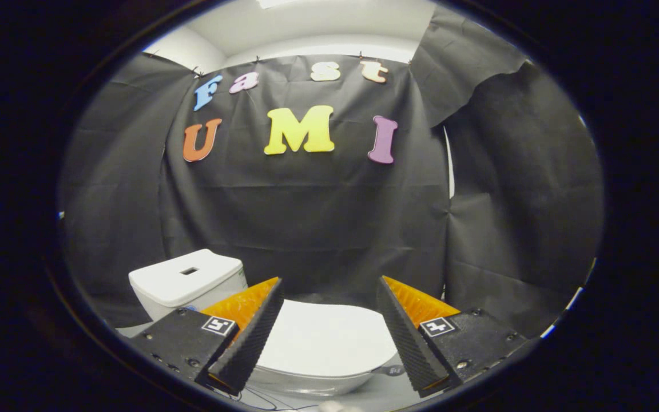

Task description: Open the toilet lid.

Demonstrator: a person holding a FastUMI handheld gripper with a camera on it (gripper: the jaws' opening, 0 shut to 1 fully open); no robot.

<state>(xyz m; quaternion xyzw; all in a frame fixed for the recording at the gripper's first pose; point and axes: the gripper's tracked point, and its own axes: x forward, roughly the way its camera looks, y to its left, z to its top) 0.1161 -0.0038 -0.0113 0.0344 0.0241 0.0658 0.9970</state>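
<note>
A white toilet stands low ahead of me. Its lid (325,339) lies flat and closed over the bowl, showing between and just beyond my two fingers. The white tank (186,281) rises behind the left finger, with a small dark slot in its top. My gripper (329,290) hovers above the front of the lid with the fingers spread wide apart and nothing between them. Neither finger touches the lid. The bowl's rim (312,382) shows under the lid's near edge.
The black cloth wall (318,229) hangs close behind the toilet and wraps around both sides. A pale floor strip (375,395) and a thin dark cable lie below the bowl.
</note>
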